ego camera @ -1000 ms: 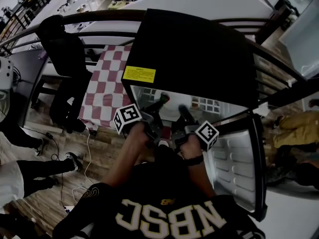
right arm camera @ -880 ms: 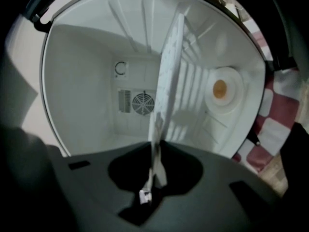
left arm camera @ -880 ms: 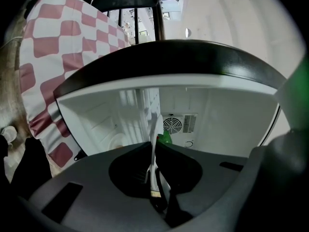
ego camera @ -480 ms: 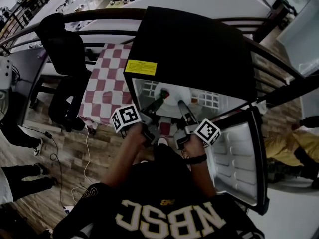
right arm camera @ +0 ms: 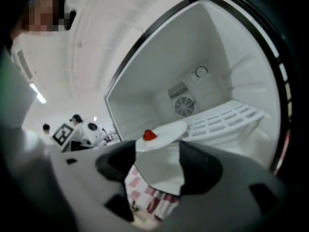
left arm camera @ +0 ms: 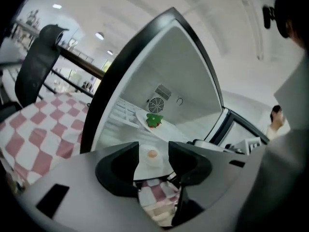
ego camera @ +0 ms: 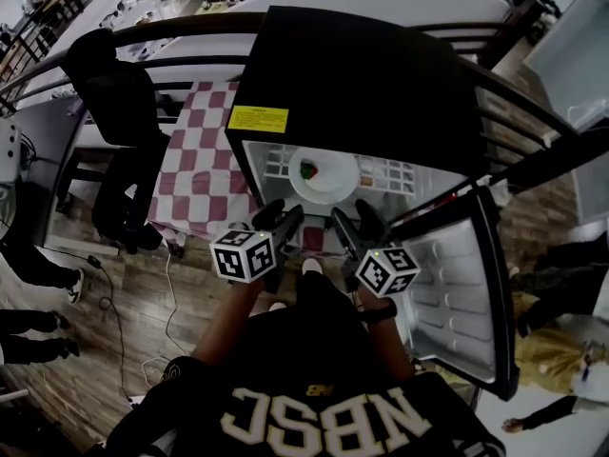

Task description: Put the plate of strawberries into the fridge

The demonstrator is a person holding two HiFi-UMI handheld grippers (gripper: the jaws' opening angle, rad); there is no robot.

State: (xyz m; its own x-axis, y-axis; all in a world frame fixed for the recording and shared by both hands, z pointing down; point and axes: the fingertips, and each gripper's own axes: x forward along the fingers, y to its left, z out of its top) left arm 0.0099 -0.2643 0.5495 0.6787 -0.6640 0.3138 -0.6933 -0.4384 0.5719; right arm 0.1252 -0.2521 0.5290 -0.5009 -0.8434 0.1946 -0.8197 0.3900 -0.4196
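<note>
Resting on the white wire shelf inside the open fridge, the plate carries a strawberry left of its middle. Both grippers hang just outside the fridge mouth, clear of the plate. The left gripper has its jaws opening, nothing between them, and the right gripper is the same, opening and empty. The door stands swung out to the right.

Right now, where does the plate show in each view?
Head view: plate upper centre, on the shelf.
Left gripper view: plate at centre, below the fan.
Right gripper view: plate at centre, left of and below the fan.
Shared landmark: the white wire shelf under it.
</note>
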